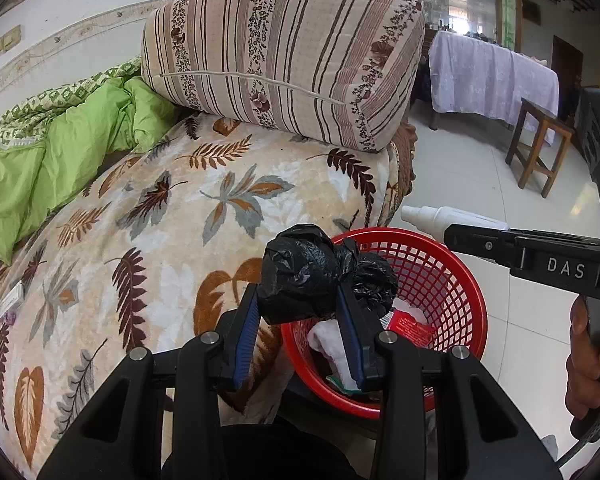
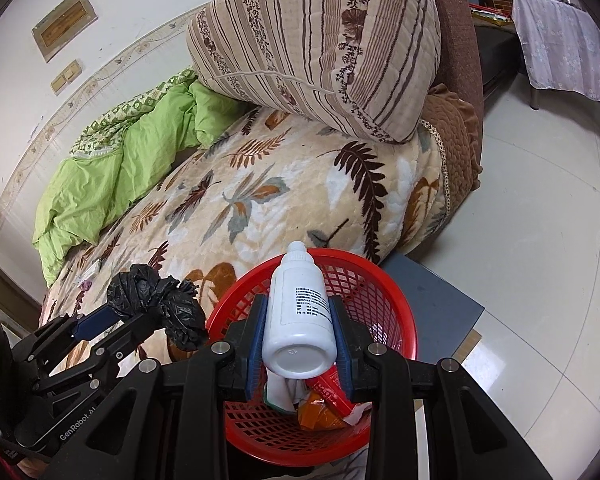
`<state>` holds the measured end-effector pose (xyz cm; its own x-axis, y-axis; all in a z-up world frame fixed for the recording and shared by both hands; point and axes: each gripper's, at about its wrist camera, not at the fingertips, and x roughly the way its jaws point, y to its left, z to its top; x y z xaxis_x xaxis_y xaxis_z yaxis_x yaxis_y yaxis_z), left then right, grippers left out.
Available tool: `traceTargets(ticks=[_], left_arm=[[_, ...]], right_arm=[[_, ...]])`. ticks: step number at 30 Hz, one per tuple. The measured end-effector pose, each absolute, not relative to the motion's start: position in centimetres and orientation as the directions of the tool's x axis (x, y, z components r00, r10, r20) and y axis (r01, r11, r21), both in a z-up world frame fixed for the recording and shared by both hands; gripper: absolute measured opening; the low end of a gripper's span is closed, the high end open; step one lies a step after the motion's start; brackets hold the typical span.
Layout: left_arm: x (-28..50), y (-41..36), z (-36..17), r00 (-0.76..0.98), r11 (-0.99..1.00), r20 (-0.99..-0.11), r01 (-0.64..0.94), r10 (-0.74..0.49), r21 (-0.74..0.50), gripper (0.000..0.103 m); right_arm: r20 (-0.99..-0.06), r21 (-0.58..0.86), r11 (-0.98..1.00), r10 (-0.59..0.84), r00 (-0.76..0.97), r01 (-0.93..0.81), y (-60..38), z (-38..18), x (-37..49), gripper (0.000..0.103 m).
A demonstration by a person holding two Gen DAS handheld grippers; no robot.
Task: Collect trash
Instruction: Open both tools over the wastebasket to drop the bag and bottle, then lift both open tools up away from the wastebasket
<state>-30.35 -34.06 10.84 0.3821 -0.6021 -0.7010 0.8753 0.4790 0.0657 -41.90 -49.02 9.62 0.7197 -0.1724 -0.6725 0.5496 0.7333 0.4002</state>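
Observation:
My left gripper (image 1: 298,304) is shut on a crumpled black plastic bag (image 1: 304,272) and holds it above the left rim of a red mesh basket (image 1: 452,276). The bag also shows in the right wrist view (image 2: 152,300), left of the basket (image 2: 384,300). My right gripper (image 2: 298,322) is shut on a white plastic bottle (image 2: 298,312), held over the basket. The bottle also shows in the left wrist view (image 1: 440,216). The basket holds white tissue (image 1: 328,336), a red wrapper (image 2: 332,390) and orange scraps (image 2: 316,412).
The basket stands beside a bed with a leaf-patterned blanket (image 1: 188,216), a striped pillow (image 1: 284,56) and a green quilt (image 1: 48,160). A small white packet (image 1: 10,300) lies on the blanket. A wooden stool (image 1: 540,144) and a covered table (image 1: 492,76) stand on the tiled floor.

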Motion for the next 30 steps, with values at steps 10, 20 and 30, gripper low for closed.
traceTargets(ticks=[10, 20, 30], left_arm=[[-30.5, -35.0, 10.0, 0.364, 0.463, -0.720, 0.884, -0.591, 0.067, 0.037], [-30.2, -35.8, 9.3, 0.334, 0.451, -0.741, 0.891, -0.583, 0.047, 0.037], [-30.0, -35.6, 9.9, 0.344, 0.465, -0.723, 0.885, -0.599, 0.036, 0.063]], right_arm=[[-0.682, 0.403, 0.728, -0.164, 0.712, 0.554, -49.4, 8.9, -41.5, 0.032], [-0.709, 0.405, 0.716, -0.148, 0.690, 0.569, -49.9, 7.7, -40.9, 0.033], [-0.711, 0.383, 0.711, -0.181, 0.679, 0.590, -49.9, 8.5, -41.5, 0.044]])
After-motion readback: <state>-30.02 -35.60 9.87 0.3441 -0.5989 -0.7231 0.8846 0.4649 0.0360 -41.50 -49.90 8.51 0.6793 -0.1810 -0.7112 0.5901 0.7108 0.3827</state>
